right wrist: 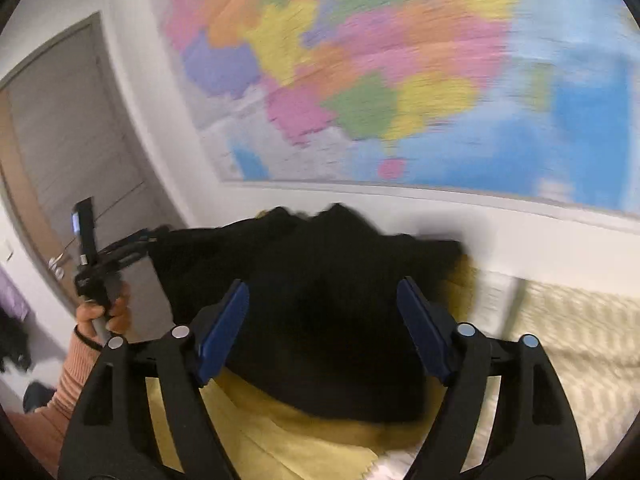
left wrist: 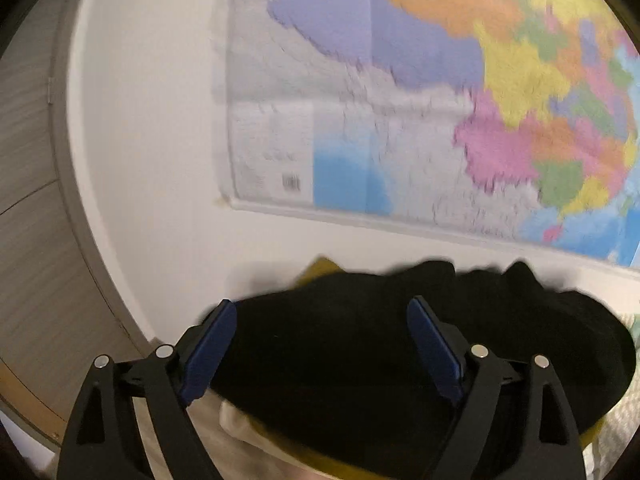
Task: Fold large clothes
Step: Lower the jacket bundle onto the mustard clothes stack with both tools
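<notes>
A black garment [left wrist: 340, 360] lies bunched in a heap against the wall, on top of a yellow cloth [right wrist: 280, 432]. My left gripper [left wrist: 322, 304] hovers over the heap's left part, its blue pads [left wrist: 212, 344] wide apart and bare. My right gripper [right wrist: 323, 282] stands open over the same black garment [right wrist: 320, 328], with nothing pinched between its pads. The right wrist view also shows the left gripper [right wrist: 140, 240] at the heap's left edge, held by a hand [right wrist: 100, 316] in a ribbed orange sleeve. Both views are blurred.
A large coloured wall map [left wrist: 440, 100] hangs on the white wall just behind the heap. A grey door [right wrist: 72, 140] stands to the left. A pale zigzag-patterned bedcover [right wrist: 580, 340] spreads to the right. Dark items [right wrist: 16, 344] lie on the floor at far left.
</notes>
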Tool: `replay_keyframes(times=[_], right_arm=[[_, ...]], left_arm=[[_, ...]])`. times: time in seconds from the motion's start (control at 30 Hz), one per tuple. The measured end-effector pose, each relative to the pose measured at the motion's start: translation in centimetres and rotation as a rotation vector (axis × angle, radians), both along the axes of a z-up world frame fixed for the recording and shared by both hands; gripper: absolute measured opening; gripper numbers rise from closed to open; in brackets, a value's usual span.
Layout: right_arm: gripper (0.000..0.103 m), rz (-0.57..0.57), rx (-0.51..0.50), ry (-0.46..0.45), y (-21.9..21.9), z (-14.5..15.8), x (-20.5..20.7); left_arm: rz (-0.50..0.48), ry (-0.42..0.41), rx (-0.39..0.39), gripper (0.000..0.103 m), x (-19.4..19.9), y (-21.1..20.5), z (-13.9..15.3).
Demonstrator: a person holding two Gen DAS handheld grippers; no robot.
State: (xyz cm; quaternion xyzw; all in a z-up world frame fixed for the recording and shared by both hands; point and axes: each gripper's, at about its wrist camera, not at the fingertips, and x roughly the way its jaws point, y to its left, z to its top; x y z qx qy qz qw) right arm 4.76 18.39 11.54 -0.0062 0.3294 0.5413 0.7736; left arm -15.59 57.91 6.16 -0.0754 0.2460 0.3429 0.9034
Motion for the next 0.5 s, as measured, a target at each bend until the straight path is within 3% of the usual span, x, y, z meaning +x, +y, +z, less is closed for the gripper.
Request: replay_keyframes(times=[0.13,0.23,0.4,0.5], right_arm=[[0.062,0.051,-0.096,0.034,5.1,-2.8,0.9],[0.057,0.031,-0.144,0.106,5.3,-6.8,2.1],[0.063,0.009,-0.110,0.111,3.1,-7.0,1.9],[0.073,-0.002,-0.094,0.089,1.7,-6.2,1.1]], left_arm=[[0.065,0.123,-0.082,0.084,2.4,3.4,-4.2],[0.072,0.139,-0.139,0.089,2.1,4.7,-6.2],[0.089,0.127,-0.064,0.090,0.8,2.4,-4.8],[0.090,0.075,-0.029,0.095,-0.3,0.2,-3.7]])
